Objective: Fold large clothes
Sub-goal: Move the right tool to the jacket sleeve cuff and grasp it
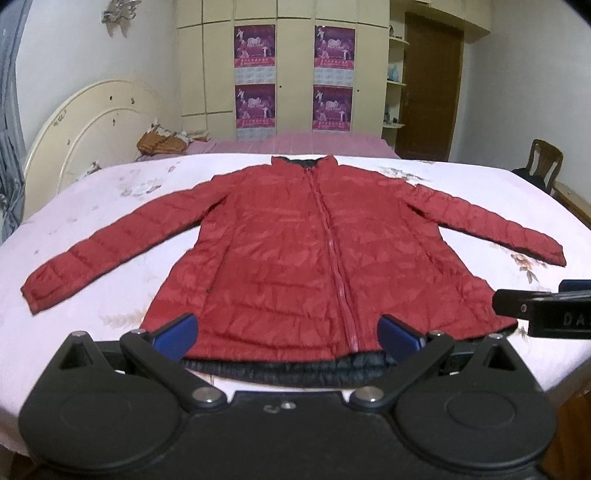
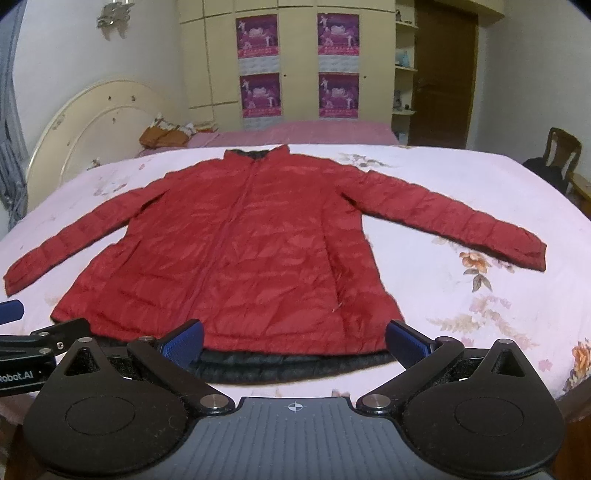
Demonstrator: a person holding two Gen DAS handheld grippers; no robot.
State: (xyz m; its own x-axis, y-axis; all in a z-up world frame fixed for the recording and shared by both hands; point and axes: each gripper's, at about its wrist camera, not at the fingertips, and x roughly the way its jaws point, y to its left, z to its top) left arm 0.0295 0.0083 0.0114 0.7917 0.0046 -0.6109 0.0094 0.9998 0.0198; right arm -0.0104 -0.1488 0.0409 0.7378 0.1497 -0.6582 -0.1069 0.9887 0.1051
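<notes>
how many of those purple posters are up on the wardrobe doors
4, in two columns on the wardrobe: upper left, lower left, upper right, lower right. None looks hidden.

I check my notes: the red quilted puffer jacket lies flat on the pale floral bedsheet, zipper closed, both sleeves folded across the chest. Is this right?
Not quite. The red quilted puffer jacket lies flat on the pale floral bedsheet, zipper closed, but both sleeves are spread outward, not folded across the chest. The left wrist view shows this.

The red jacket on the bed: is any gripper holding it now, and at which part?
Nothing is held. The left gripper and the right gripper are both open near the hem of the red jacket, which lies flat on the bed.
</notes>
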